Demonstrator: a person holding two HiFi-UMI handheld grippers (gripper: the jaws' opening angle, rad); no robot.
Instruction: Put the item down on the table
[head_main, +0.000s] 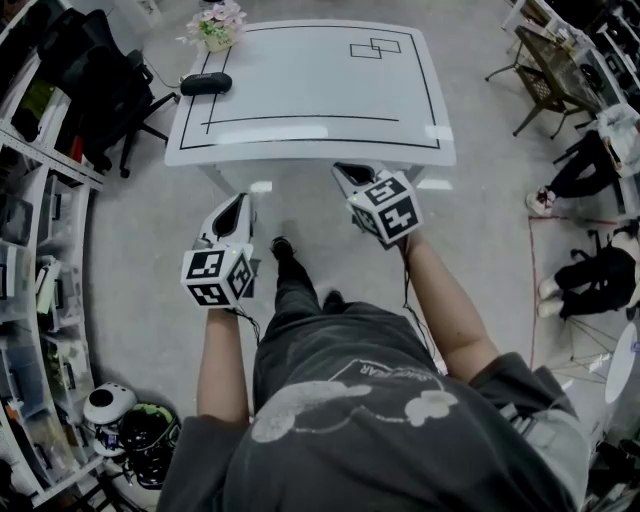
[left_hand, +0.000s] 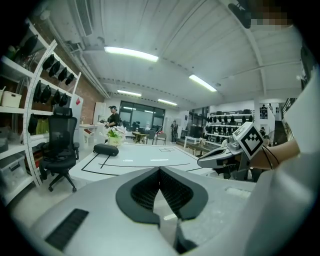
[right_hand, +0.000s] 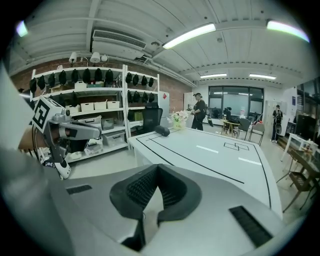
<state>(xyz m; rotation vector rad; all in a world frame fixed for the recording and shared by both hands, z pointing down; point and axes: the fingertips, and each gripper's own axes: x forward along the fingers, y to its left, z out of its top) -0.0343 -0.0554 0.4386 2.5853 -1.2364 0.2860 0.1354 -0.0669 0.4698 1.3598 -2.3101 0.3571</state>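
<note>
A black oblong case (head_main: 206, 84) lies on the far left of the white table (head_main: 330, 100), beside a pot of flowers (head_main: 216, 27). The case also shows in the left gripper view (left_hand: 105, 149) and the right gripper view (right_hand: 162, 131). My left gripper (head_main: 237, 204) hangs short of the table's near edge, over the floor, with its jaws shut and nothing between them (left_hand: 160, 172). My right gripper (head_main: 350, 173) is level with the near edge, shut and empty (right_hand: 157, 167).
Black lines and two small overlapping rectangles (head_main: 375, 47) mark the tabletop. A black office chair (head_main: 105, 95) stands left of the table, with shelving (head_main: 30, 250) along the left wall. Wooden chairs (head_main: 545, 80) and seated people's legs (head_main: 585, 270) are to the right.
</note>
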